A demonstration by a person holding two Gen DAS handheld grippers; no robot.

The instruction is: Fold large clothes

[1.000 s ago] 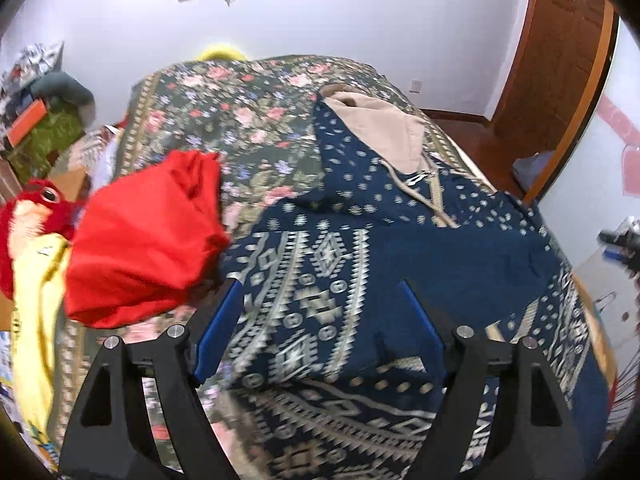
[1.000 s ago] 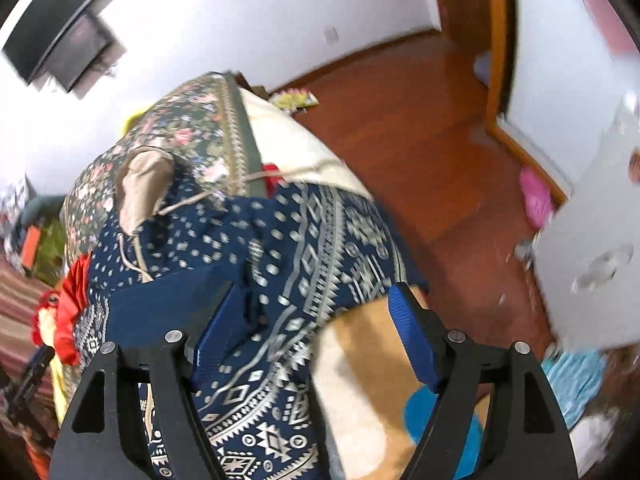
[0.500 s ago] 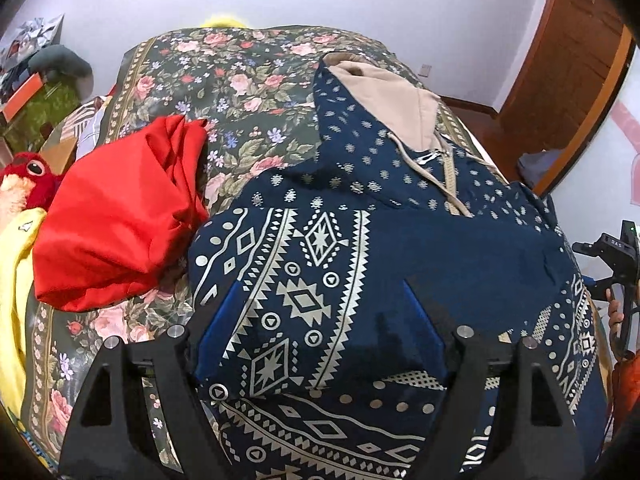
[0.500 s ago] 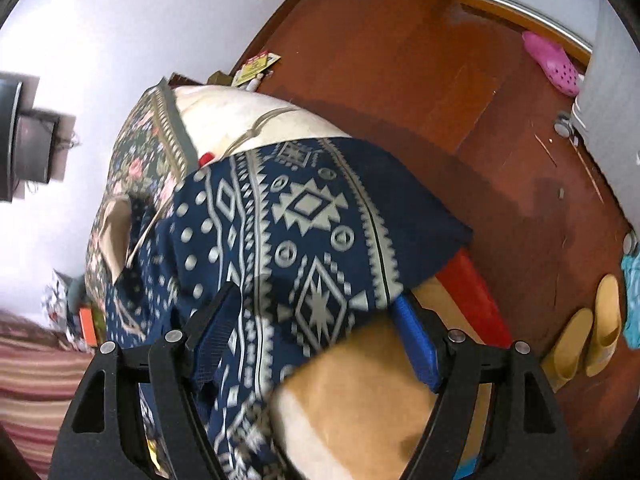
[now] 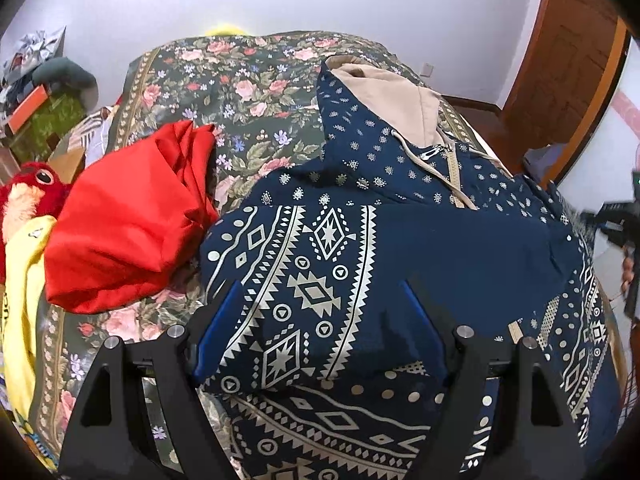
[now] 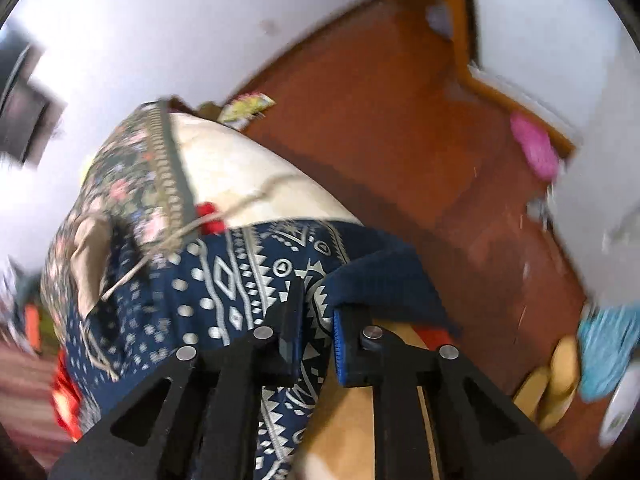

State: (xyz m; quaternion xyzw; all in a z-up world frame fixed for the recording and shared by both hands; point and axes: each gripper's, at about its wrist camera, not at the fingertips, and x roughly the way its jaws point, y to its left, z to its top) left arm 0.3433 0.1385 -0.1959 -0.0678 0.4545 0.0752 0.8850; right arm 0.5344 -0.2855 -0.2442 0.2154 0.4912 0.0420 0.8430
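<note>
From the left wrist, the navy patterned hoodie (image 5: pixel 400 240) is seen spread on the floral bed (image 5: pixel 248 92), one sleeve folded across its front, beside a red garment (image 5: pixel 128 220); the left tool (image 5: pixel 320 332) is held wide apart over that sleeve, nothing gripped. From the right wrist, the right tool (image 6: pixel 316 316) is seen closing on the hoodie's dark edge at the bed's side; the cloth is judged soft, thick and limp, best taken at hems or cuffs

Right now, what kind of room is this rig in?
Most likely a home bedroom: a bed with a flowered cover, a patterned hoodie spread on it, a wooden door, and slippers on the wooden floor.
</note>
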